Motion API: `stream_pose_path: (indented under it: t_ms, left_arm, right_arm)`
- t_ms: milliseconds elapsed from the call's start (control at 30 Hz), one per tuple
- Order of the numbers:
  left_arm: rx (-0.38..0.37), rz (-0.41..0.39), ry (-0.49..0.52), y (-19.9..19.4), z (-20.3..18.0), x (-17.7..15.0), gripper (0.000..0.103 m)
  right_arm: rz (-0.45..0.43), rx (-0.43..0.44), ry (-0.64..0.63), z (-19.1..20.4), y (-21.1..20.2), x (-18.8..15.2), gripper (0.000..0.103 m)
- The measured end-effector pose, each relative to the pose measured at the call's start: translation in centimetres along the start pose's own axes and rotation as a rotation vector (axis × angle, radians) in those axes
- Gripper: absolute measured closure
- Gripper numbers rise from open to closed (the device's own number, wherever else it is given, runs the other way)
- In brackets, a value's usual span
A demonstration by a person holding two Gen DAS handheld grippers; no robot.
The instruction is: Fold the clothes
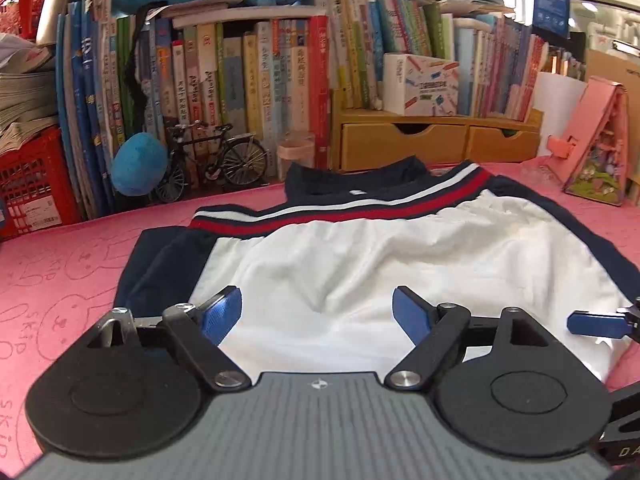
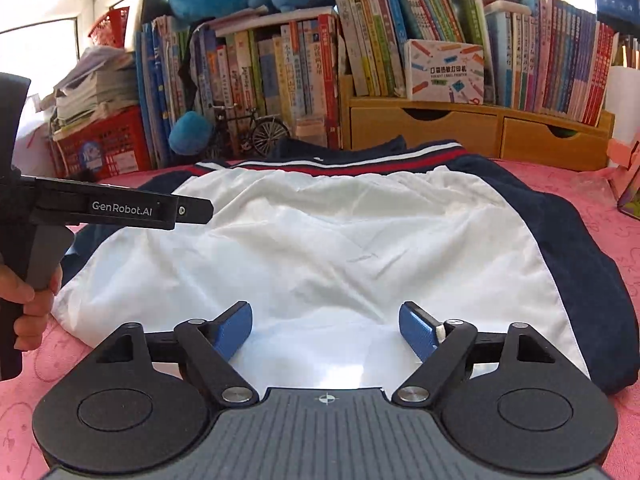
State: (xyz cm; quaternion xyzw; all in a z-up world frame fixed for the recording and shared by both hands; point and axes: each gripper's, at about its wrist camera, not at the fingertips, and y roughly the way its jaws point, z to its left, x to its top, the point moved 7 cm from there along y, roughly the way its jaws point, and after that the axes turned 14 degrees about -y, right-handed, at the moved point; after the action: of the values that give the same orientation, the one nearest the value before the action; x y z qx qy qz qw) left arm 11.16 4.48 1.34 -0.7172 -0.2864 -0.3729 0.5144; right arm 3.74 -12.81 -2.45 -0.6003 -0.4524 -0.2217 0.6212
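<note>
A garment with a white body, navy sleeves and a red, white and navy striped band (image 1: pixel 360 264) lies spread flat on the pink mat (image 1: pixel 72 264); it also shows in the right wrist view (image 2: pixel 320 240). My left gripper (image 1: pixel 318 314) is open and empty, its blue pads (image 1: pixel 222 314) over the near white hem. My right gripper (image 2: pixel 326 334) is open and empty over the near hem too. A blue fingertip of the right gripper (image 1: pixel 596 324) shows at the right edge of the left wrist view. The left gripper's body (image 2: pixel 116 210) shows in the right wrist view, held by a hand (image 2: pixel 30 304).
Behind the garment stand rows of books (image 1: pixel 248 80), a model bicycle (image 1: pixel 216 160), a blue plush toy (image 1: pixel 138 164), a wooden drawer unit (image 1: pixel 436 140), a red crate (image 1: pixel 32 184) at the left and a pink house-shaped box (image 1: pixel 596 148) at the right.
</note>
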Motion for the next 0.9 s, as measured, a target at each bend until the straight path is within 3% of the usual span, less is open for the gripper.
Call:
stream_pose_path:
  t_ms: [33, 133, 200, 433, 567, 700, 767, 900]
  left_arm:
    - [-0.015, 0.013, 0.050, 0.1, -1.3, 0.0, 0.014]
    - [0.045, 0.089, 0.173, 3.6, -3.8, -0.4, 0.014]
    - [0.089, 0.133, 0.171, 6.5, -3.8, 0.1, 0.014]
    - [0.212, 0.145, 0.118, 12.7, -2.1, 3.4, 0.002]
    - [0.204, 0.133, 0.069, 13.2, -1.7, 3.5, 0.001]
    - [0.209, 0.113, 0.087, 12.6, -1.6, 3.1, 0.000]
    - [0.230, 0.107, 0.089, 11.9, -1.9, 3.4, 0.009]
    - [0.202, -0.014, 0.183, 9.4, -3.7, 4.9, 0.010]
  right_arm:
    - [0.029, -0.012, 0.004, 0.0, 0.2, -0.3, 0.000]
    - [0.111, 0.003, 0.031, -0.2, 1.3, -1.1, 0.000]
    - [0.106, 0.008, 0.039, -0.3, 1.3, -1.1, 0.000]
    - [0.093, 0.026, 0.062, -0.4, 1.1, -1.1, 0.000]
    - [0.084, 0.038, 0.078, -0.6, 1.0, -1.1, 0.000]
    - [0.087, 0.034, 0.071, -0.4, 1.0, -1.0, 0.000]
    - [0.087, 0.035, 0.071, -0.5, 1.0, -1.0, 0.000]
    - [0.087, 0.035, 0.070, -0.6, 1.1, -0.9, 0.000]
